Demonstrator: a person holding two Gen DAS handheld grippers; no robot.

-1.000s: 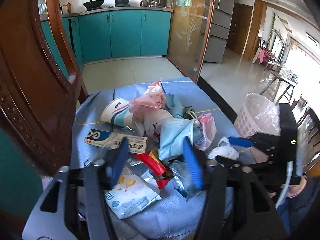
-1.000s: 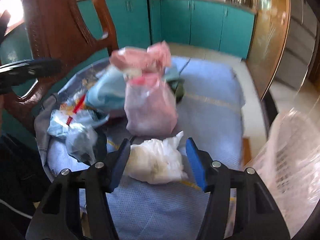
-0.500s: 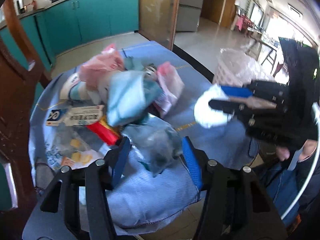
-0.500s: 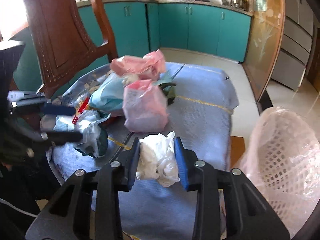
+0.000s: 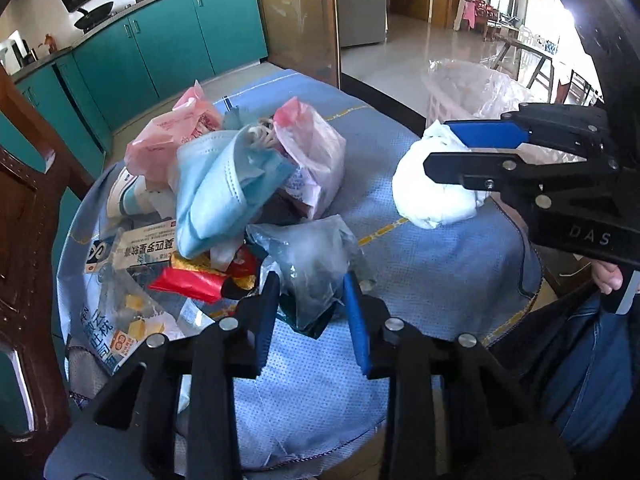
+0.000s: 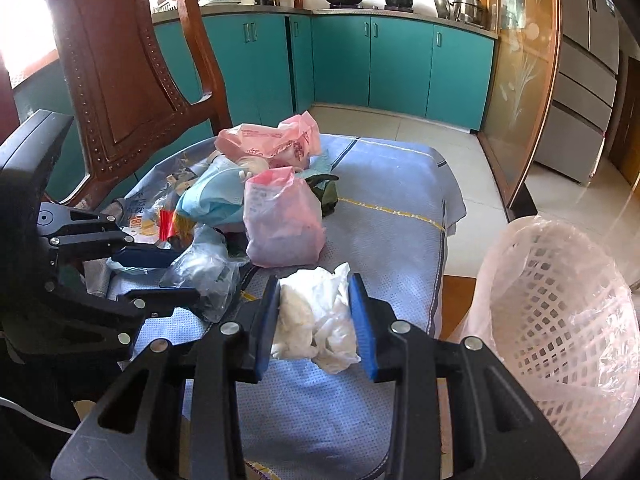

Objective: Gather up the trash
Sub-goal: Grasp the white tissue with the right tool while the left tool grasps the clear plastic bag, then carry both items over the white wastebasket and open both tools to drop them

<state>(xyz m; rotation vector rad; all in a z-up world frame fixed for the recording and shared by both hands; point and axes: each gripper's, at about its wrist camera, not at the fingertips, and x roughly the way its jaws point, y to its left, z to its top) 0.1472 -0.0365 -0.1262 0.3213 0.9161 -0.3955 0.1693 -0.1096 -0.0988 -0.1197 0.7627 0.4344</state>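
A crumpled clear plastic bag (image 5: 308, 256) lies at the near edge of a trash pile on the blue-clothed table (image 5: 420, 272). My left gripper (image 5: 310, 280) is closing on it, and both blue pads touch its sides. My right gripper (image 6: 316, 312) is shut on a white crumpled wad (image 6: 316, 308) and holds it just above the cloth. The left wrist view shows this right gripper (image 5: 438, 144) and wad (image 5: 432, 196) at the right. A white mesh basket (image 6: 560, 312) lined with pink plastic stands right of the table.
The pile holds pink bags (image 5: 312, 152), a blue face mask (image 5: 224, 188), a red wrapper (image 5: 188, 280) and printed packets (image 5: 144, 248). A carved wooden chair (image 6: 120, 60) stands on the table's left side. Teal cabinets (image 6: 400, 64) and tiled floor lie beyond. A person's hand (image 5: 606, 276) holds the right gripper.
My left gripper dropped to the clear bag and its jaws narrowed around it. My right gripper shut on the white wad and raised it slightly off the cloth.
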